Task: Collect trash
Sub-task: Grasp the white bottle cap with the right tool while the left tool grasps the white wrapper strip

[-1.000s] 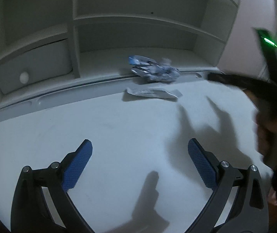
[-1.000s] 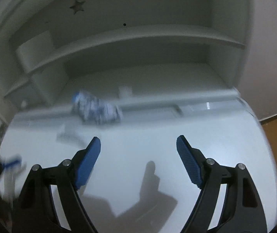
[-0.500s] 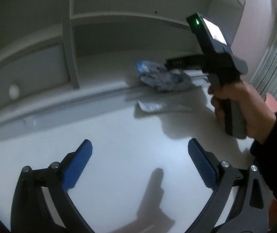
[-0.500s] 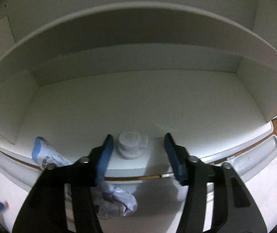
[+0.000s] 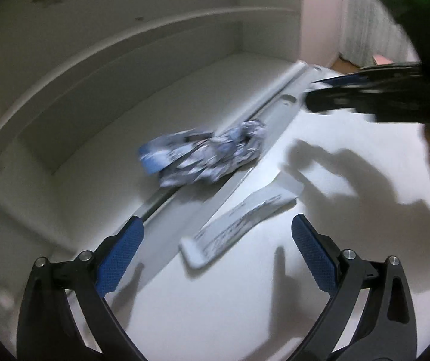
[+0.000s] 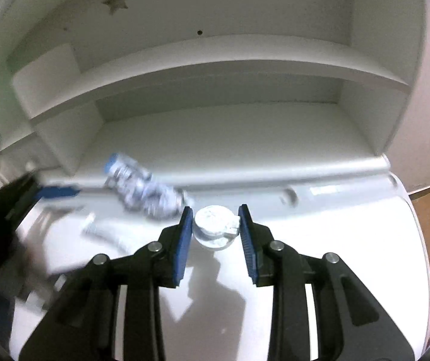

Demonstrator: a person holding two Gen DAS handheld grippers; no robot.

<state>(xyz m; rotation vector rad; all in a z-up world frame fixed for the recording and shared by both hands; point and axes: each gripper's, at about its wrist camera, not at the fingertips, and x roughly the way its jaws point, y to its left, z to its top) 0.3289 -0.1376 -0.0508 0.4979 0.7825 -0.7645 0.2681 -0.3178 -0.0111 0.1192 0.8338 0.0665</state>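
my right gripper (image 6: 214,224) clamped on small white crumpled cup-like wad (image 6: 215,228), centre of right view. my left gripper (image 5: 216,248) spread wide, holding nothing, low in left view. crumpled blue-white plastic wrapper (image 5: 202,158) on shelf ledge, mid frame; flat white torn sachet (image 5: 242,222) on white desk (image 5: 245,316) between blue pads. one piece in hand, two left; no bin in view.

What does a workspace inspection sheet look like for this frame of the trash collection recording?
Surface: white desk, bare apart from the trash.
Job's things: crumpled blue-white wrapper on the shelf ledge; flat wrapper on the desk; small round container.
Clutter: nothing seen.
Grippers: left gripper open, empty, facing the flat wrapper; right gripper shut on the small round container.
Cables: nothing seen.
Surroundings: white shelf unit, star cut-out, pink wall.
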